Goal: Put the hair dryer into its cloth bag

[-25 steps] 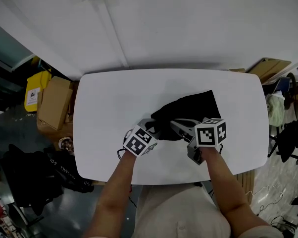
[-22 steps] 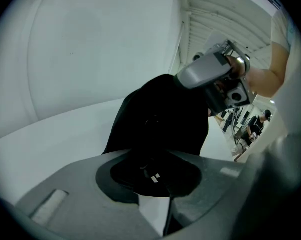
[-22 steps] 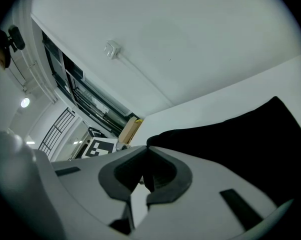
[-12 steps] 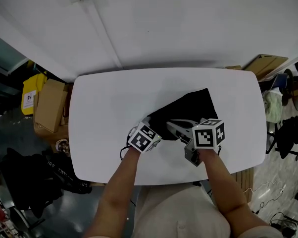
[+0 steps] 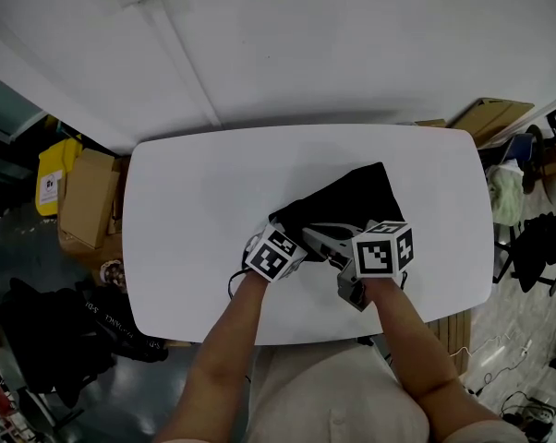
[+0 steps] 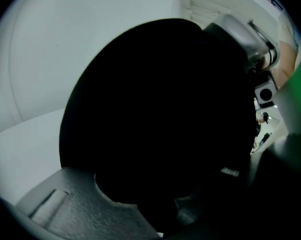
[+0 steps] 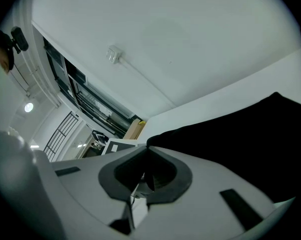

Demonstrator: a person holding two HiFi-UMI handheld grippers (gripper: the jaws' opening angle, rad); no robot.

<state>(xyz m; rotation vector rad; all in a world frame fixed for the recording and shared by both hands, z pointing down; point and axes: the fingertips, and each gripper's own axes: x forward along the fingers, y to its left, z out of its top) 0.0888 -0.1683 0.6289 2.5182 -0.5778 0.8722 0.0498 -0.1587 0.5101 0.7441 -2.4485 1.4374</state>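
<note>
Right gripper (image 7: 146, 156) is pinched shut on the floppy black cloth bag's (image 5: 352, 197) 6 o'clock edge. The left gripper (image 6: 160, 204) at 8 o'clock is half-closed around a rounded black bulk (image 6: 155, 109) (dryer or bag? dunno).

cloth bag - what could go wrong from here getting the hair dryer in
1. The right tongs pinch only the rim of the cloth bag; a hard push could pull it free or collapse the mouth.
2. The left tongs see only black, likely the hair dryer they grip, so it may snag on a fold unseen.
3. A cord loops near the table edge and could catch.
</note>
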